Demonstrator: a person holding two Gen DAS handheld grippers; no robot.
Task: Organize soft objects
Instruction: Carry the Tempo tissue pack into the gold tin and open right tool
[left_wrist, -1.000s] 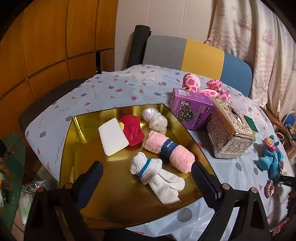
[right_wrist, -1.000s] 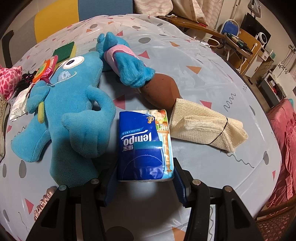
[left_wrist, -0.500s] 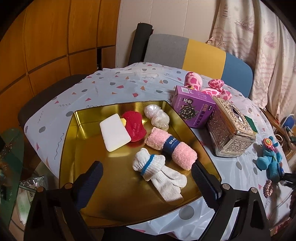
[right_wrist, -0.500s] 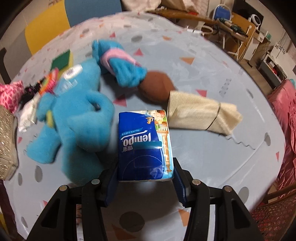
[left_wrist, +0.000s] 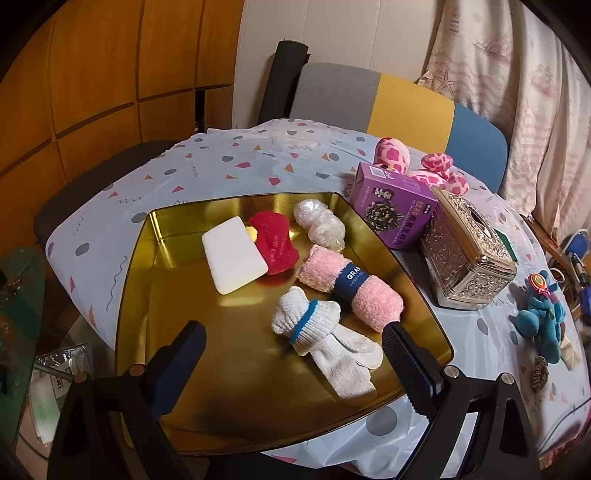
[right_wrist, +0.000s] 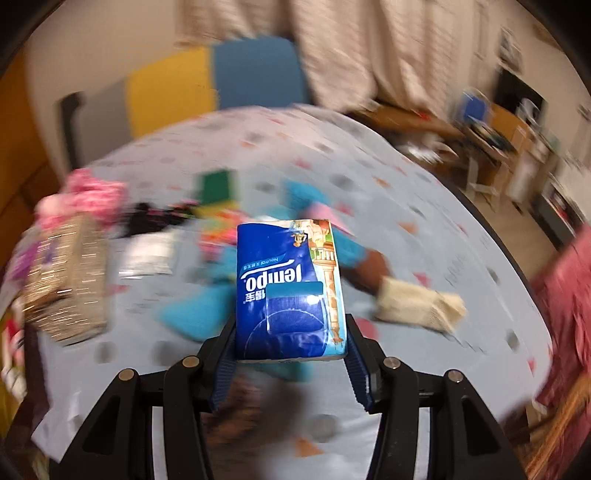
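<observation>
**Mia:** Right wrist view shows the right gripper with its fingers closed tight on the blue tissue pack. The pack is up in the air, above the worktop. Everything behind it is blurry.

**Ben:** What could go wrong?

**Mia:** The fingers only pinch the bottom end of the pack. It is soft and squishy, so I think a fast swing could make it slip out or tip over.

**Ben:** What does the left wrist view show?

**Mia:** The left gripper has its fingers wide apart and holds nothing. It hangs over the gold tray. Socks, a pink towel roll and sponges lie in the tray. You cannot see inside the tray from the right side. And the left view does not show the pack.
</observation>
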